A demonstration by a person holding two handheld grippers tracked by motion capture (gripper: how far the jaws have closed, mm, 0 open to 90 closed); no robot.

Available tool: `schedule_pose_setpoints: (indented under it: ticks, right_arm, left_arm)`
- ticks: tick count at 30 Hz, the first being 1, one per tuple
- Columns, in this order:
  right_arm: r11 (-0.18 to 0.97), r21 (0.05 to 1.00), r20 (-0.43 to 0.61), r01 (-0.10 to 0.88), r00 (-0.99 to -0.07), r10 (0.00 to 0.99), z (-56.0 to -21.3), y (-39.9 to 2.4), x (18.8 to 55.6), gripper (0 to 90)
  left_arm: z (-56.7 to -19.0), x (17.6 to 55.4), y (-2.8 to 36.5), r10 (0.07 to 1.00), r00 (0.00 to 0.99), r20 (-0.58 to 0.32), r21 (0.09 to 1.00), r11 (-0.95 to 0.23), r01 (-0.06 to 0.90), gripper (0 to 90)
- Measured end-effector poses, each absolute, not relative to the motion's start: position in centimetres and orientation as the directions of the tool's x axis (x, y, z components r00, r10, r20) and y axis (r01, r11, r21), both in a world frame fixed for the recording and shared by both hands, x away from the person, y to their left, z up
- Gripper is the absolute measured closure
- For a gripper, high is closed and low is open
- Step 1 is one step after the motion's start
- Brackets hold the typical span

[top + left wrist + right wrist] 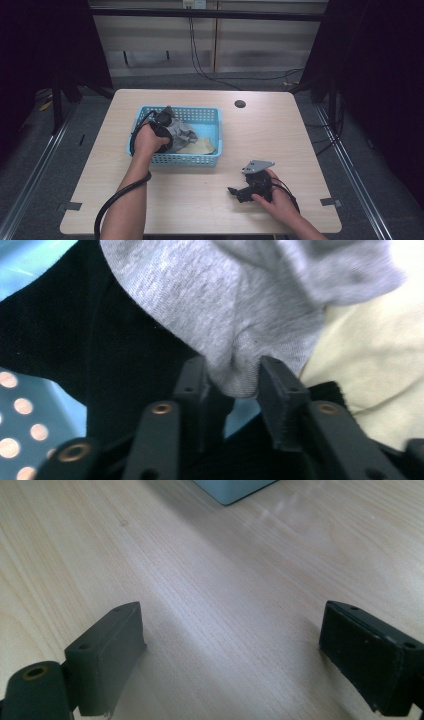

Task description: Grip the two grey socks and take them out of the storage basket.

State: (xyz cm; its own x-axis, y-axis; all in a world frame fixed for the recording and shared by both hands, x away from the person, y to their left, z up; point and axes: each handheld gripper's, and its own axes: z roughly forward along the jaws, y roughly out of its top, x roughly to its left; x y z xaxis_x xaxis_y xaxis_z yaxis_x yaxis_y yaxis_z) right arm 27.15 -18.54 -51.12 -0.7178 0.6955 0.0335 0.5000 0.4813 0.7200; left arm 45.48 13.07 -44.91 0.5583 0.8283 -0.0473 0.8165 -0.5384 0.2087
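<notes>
High view first: the left gripper [161,131] reaches down into the blue basket [210,116] near the far left of the counter [280,130], over a heap of cloth. The left gripper view shows its jaws closed on a fold of the grey garment [235,315], pads pressing either side of the pinched cloth. A black cloth [100,350] lies under it to the left in that view, and a pale yellow cloth [380,370] to the right; whether the grey fold is lifted clear of them is hard to tell. The right gripper [240,192] rests low over bare counter near the front right, well apart from the basket, its jaws spread wide with nothing between them.
</notes>
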Motion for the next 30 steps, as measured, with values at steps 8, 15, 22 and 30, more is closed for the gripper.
schedule_pose_setpoints:
  ticks: [8, 15, 22, 30]
  right_arm:
    - [0.482, 0.720, 0.032, 0.499, -0.718, 0.695, -51.1, -18.5, 27.2, 10.3]
    - [0.482, 0.720, 0.033, 0.500, -0.718, 0.695, -51.1, -18.5, 27.1, 10.3]
    - [0.481, 0.720, 0.033, 0.500, -0.718, 0.695, -51.1, -18.5, 27.1, 10.3]
    - [0.481, 0.720, 0.034, 0.500, -0.718, 0.695, -51.1, -18.5, 27.2, 10.3]
  left_arm:
    - [-42.7, 45.0, 14.3, 0.834, 0.550, -0.038, 0.188, -0.535, 0.824, 87.6]
    - [-41.8, 44.7, 15.8, 0.851, 0.522, -0.051, 0.197, -0.504, 0.841, 61.8]
    - [-43.0, 45.6, 14.5, 0.868, 0.497, -0.018, 0.316, -0.466, 0.826, 43.6]
    - [-44.2, 46.2, 13.5, 0.844, 0.536, -0.013, 0.213, -0.521, 0.826, 81.8]
